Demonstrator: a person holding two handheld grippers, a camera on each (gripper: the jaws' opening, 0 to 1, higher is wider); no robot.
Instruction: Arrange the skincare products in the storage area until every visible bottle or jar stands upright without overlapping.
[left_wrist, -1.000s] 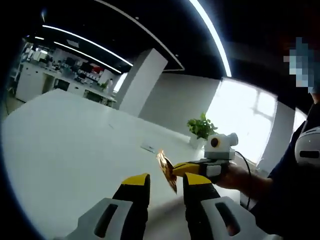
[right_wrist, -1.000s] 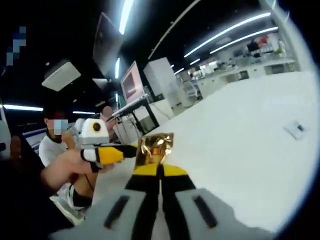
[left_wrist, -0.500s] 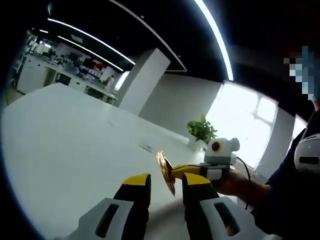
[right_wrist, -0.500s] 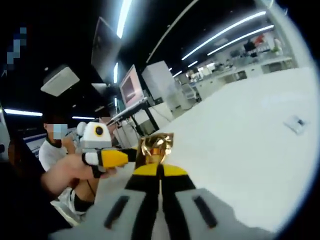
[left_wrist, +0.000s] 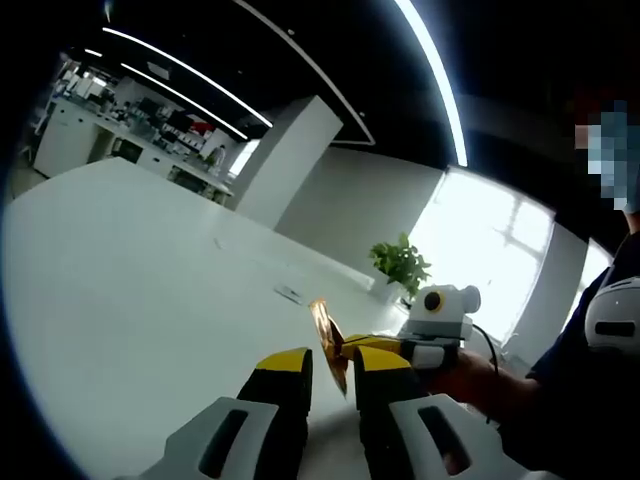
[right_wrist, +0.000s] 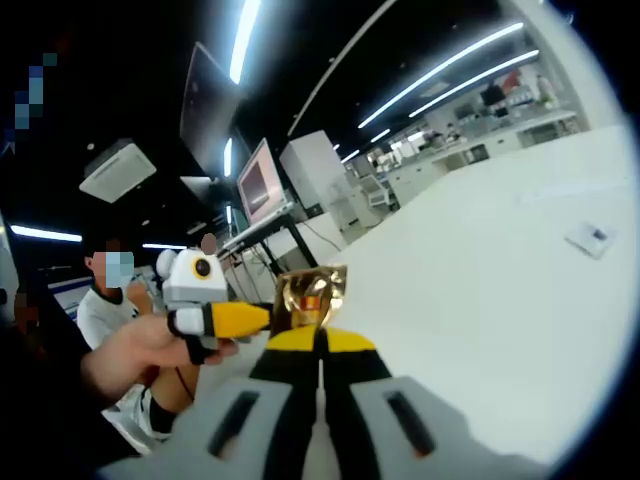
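Partly hidden behind the jaw tips, a thin gold packet (right_wrist: 312, 295) is clamped by the right gripper (right_wrist: 320, 342), above the white table (right_wrist: 500, 300). Left gripper (left_wrist: 322, 362): jaws parted, empty, the packet (left_wrist: 328, 343) edge-on between them. Packet contents cannot be made out.

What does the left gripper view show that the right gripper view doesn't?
Left gripper view alone: a potted plant by a bright window, a white pillar, and the left claw open, nothing between its jaws.

Right gripper view alone: a monitor on a stand, a seated person behind, and the right claw shut on the gold item's lower edge.

Shared: the shiny gold item, the white table, a small flat object lying on it, and ceiling light strips.
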